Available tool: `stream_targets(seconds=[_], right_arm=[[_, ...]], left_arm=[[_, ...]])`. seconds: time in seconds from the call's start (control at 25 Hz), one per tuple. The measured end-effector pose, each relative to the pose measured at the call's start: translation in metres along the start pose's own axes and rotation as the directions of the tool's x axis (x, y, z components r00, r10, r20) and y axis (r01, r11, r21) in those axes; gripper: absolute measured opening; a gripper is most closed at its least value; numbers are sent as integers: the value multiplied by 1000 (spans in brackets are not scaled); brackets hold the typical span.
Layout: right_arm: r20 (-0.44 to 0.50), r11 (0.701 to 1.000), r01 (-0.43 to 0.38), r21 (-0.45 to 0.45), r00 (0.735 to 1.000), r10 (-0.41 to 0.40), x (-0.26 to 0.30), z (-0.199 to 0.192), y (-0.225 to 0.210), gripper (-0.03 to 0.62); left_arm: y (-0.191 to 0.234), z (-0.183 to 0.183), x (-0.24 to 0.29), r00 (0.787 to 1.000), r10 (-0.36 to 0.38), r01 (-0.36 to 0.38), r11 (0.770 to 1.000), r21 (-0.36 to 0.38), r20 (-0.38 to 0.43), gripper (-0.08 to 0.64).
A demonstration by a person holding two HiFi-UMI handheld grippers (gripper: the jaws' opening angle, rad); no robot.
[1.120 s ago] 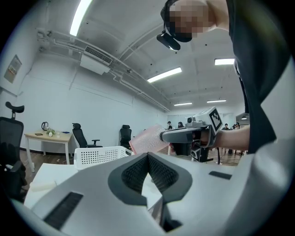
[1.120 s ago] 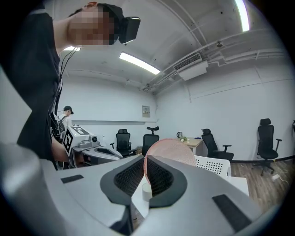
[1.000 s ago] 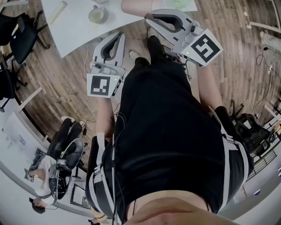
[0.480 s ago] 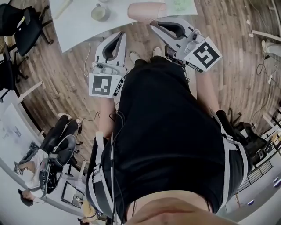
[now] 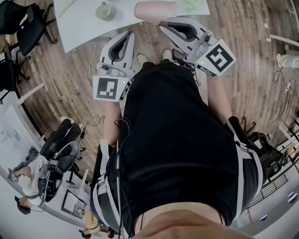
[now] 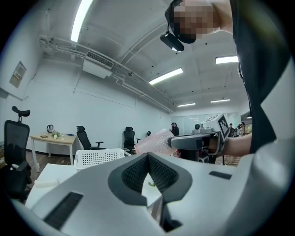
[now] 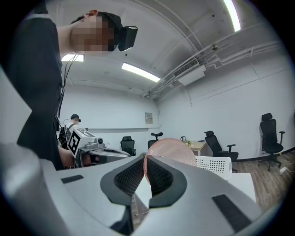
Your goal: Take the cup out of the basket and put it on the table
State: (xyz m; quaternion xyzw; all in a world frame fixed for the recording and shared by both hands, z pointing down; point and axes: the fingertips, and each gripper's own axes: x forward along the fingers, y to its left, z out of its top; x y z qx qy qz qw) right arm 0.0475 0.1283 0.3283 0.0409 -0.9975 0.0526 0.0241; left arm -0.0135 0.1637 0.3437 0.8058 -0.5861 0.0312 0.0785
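Note:
My right gripper [image 5: 163,22] is shut on the rim of a pink cup [image 5: 155,9], which lies sideways in the air over the near edge of the white table [image 5: 84,28]. In the right gripper view the cup [image 7: 174,151] fills the space just past the closed jaws [image 7: 144,162]. My left gripper [image 5: 127,38] is shut on nothing and hangs beside it, short of the table. In the left gripper view, the cup [image 6: 154,142] and the right gripper [image 6: 198,140] appear beyond the left gripper [image 6: 147,157]. A white perforated basket [image 6: 99,156] stands on the table.
A pale mug [image 5: 103,10] sits on the table to the left of the cup. Black office chairs [image 5: 28,32] stand on the wooden floor at left. A person [image 5: 51,163] sits at a desk at lower left. The basket [image 7: 214,163] is to the right of the cup.
Both grippers have drifted a little toward the table, the right one still carrying the pink cup. Neither gripper's jaws have visibly changed.

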Motion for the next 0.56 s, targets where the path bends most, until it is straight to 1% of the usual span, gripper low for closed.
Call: stream_targets(seconds=[0.12, 0.56], right_arm=[[-8, 1000, -8, -15, 1000, 8, -3, -4, 1, 32], [-10, 1000, -2, -15, 1000, 2, -6, -1, 0, 32]], left_arm=[[0, 2, 0, 1000, -1, 1, 1000, 5, 8, 19], [4, 3, 3, 1000, -4, 4, 1000, 1, 13, 19]])
